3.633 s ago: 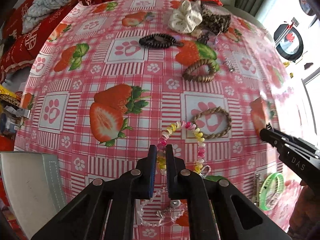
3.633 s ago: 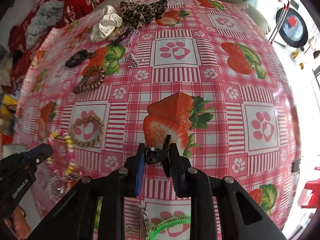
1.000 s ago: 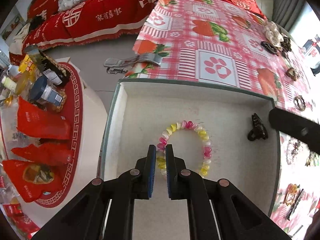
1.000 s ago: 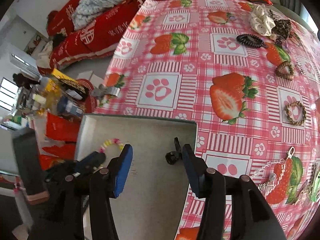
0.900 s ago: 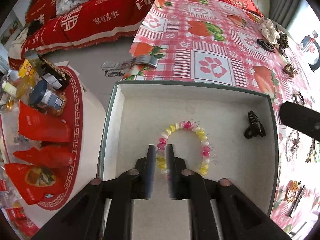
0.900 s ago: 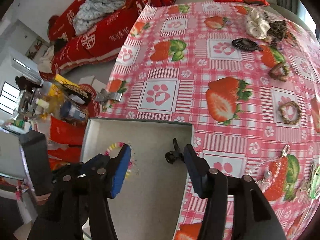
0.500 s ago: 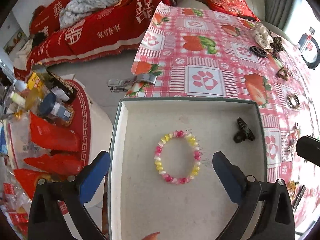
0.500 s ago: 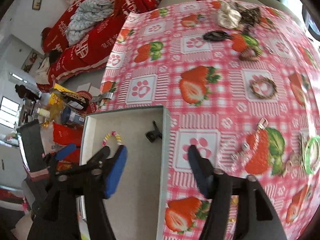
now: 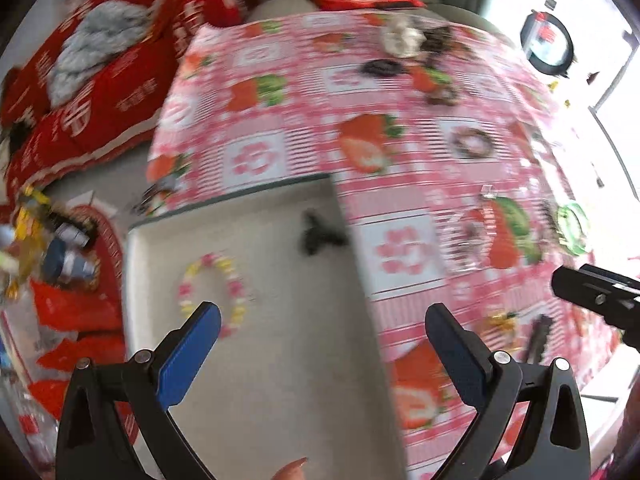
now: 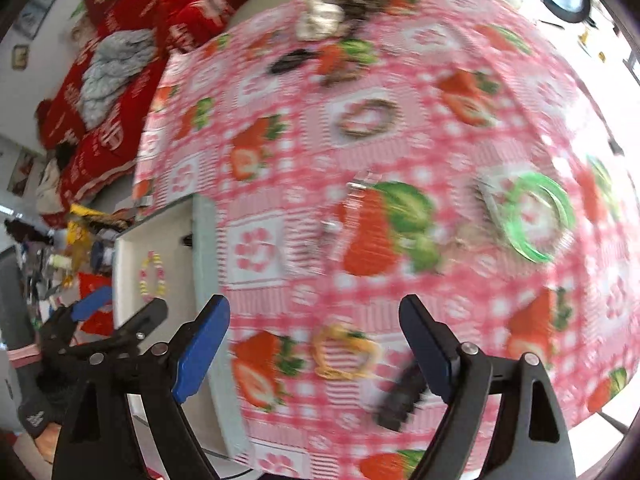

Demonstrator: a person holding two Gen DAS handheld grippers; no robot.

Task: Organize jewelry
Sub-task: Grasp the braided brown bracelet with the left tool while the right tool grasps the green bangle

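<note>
The pink-and-yellow bead bracelet (image 9: 212, 292) and the black claw clip (image 9: 320, 236) lie loose in the white tray (image 9: 260, 380) at the table's left edge. My left gripper (image 9: 320, 320) hangs open wide over the tray's right wall, with nothing between its fingers. My right gripper (image 10: 314, 308) is over the strawberry tablecloth (image 10: 400, 80). Its jaws are opening and hold nothing. Below it lie a gold ring-shaped piece (image 10: 344, 352) and a dark clip (image 10: 400, 400). The tray (image 10: 160, 240) and my left gripper (image 10: 120, 308) show at the left of the right wrist view. Both views are motion-blurred.
A green bangle (image 10: 536, 216), a clear chain (image 10: 328, 236), a braided ring (image 10: 368, 120), a black hair tie (image 10: 288, 60) and scrunchies (image 10: 320, 16) are spread over the cloth. A low round table with bottles and red packets (image 9: 60, 260) stands left of the tray.
Both grippers have let go: the bead bracelet and black clip stay in the tray. Both have opened and swung right, the right one out over the tablecloth.
</note>
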